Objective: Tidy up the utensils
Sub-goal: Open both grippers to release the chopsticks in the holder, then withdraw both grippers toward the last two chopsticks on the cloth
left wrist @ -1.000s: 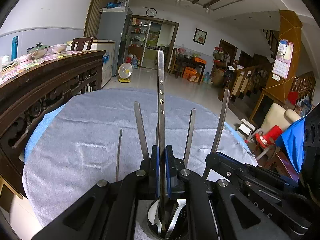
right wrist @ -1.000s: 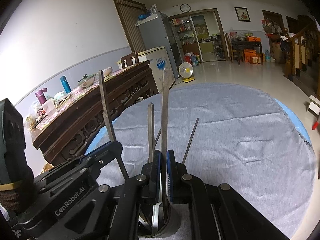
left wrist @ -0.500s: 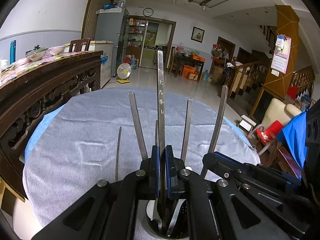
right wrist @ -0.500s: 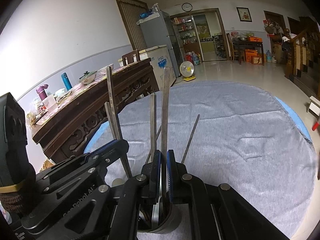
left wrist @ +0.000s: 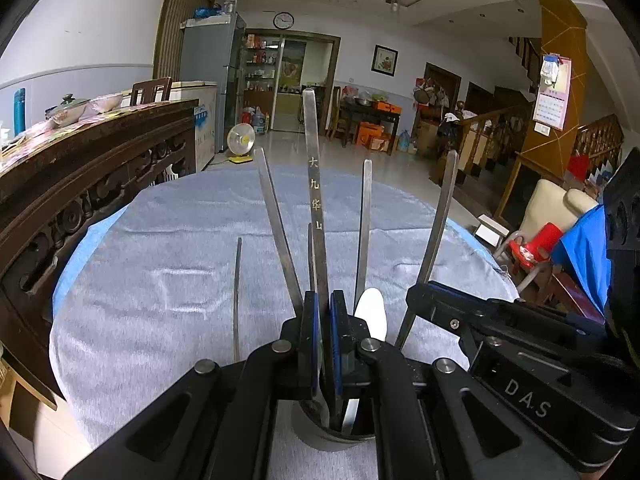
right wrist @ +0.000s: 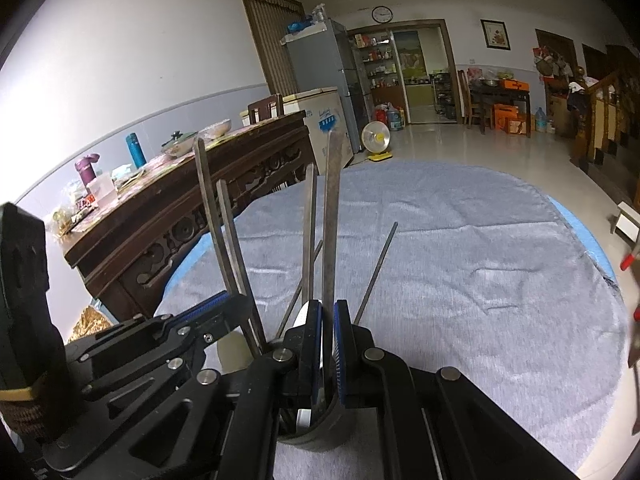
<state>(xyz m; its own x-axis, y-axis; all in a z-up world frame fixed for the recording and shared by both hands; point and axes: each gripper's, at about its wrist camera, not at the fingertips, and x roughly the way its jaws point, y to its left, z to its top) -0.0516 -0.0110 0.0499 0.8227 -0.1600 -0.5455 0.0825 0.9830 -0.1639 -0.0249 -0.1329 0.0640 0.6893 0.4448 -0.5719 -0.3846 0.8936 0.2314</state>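
**Both tongs clamped on handles standing in the utensil cup**

I see the round grey metal utensil cup (left wrist: pixel 332 436) standing on the tabletop, just below my two tools. Several utensils stand in it, handles up and fanned apart. The flat steel handle engraved with gold characters (left wrist: pixel 314 200) rises near upright from the cup, and my left tongs (left wrist: pixel 324 344) are pinched narrow on it, the blue pads pressing either side. To its left a plain flat steel handle (left wrist: pixel 276 224) leans left; to its right another slim steel handle (left wrist: pixel 365 232) stands almost straight. A white ceramic spoon (left wrist: pixel 371 312) shows just right of the left tongs, its lower part dipping into the cup. A thin metal chopstick (left wrist: pixel 237 296) stands apart at the left.

From the other side, my right tongs (right wrist: pixel 328 340) are closed narrow on a wide flat steel handle (right wrist: pixel 331 216) that also stands in the cup (right wrist: pixel 320 432). In the left wrist view that same tool reaches in from the right, gripping the outermost tilted handle (left wrist: pixel 436 232).

The cup sits on a grey fleece cloth (left wrist: pixel 160 272) that covers the round tabletop, with a blue underlayer (left wrist: pixel 72 264) showing at the rim. Beside the tabletop on the left runs a dark carved wooden sideboard (left wrist: pixel 92 176) carrying bowls and a teal flask (right wrist: pixel 135 150). Well beyond, a small yellow-based fan (left wrist: pixel 241 142) stands on the tiled floor.
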